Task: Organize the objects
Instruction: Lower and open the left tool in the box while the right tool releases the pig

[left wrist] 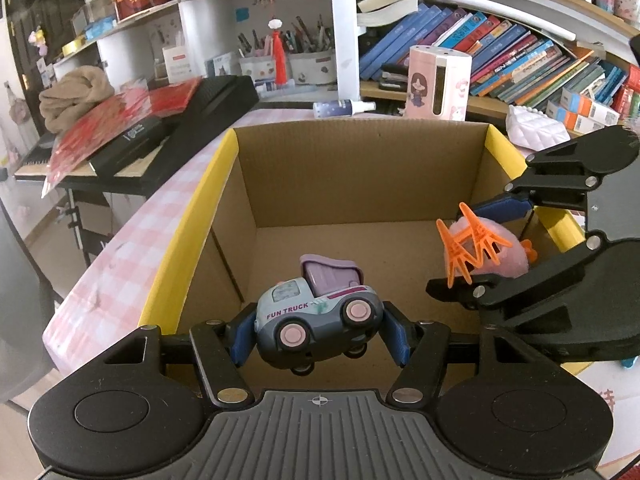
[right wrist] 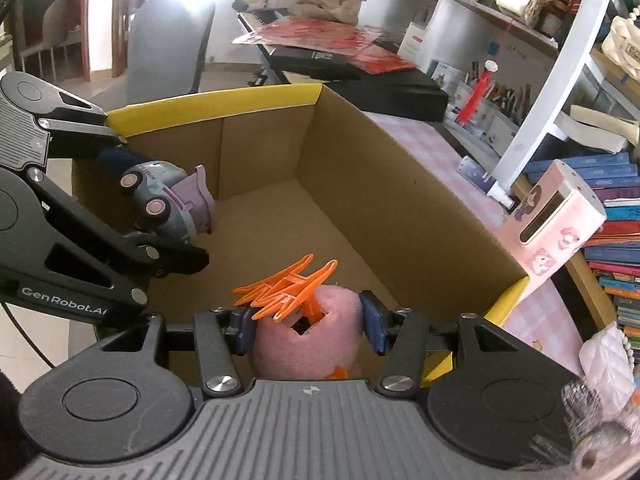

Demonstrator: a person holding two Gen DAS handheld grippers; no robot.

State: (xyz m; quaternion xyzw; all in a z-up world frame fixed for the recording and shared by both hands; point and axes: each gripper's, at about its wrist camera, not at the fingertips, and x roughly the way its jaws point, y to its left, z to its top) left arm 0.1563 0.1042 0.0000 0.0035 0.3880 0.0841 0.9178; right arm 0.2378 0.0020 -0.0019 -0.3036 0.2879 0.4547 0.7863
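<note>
A large cardboard box point(left wrist: 352, 184) with yellow-taped rims is seen standing open on a pink-checked tablecloth point(left wrist: 132, 248); its floor is shown bare in both views. Above that opening 2 toys are held, each clear of the walls and floor.

The left gripper point(left wrist: 320, 330) is seen pinching a grey and lilac toy truck point(left wrist: 318, 316) marked "FUN TRUCK", its blue pads pressed against the nose and tail, wheels turned toward the camera. The right gripper point(right wrist: 308, 328) is clamped on a pink plush toy point(right wrist: 306, 340), from whose top an orange plastic clip point(right wrist: 286, 286) sticks out, tilted toward the truck.

The step in hand is judged to be the placing of both toys in the box. It would be done well if each toy were lowered close to the floor before the jaws are spread, so that the truck is not left to bounce or roll on its wheels. The 2 toys are best kept apart, the truck toward 1 side and the plush toward the other. Care is needed lest the clip's prongs catch on the left gripper's linkage, which lies near it.
</note>
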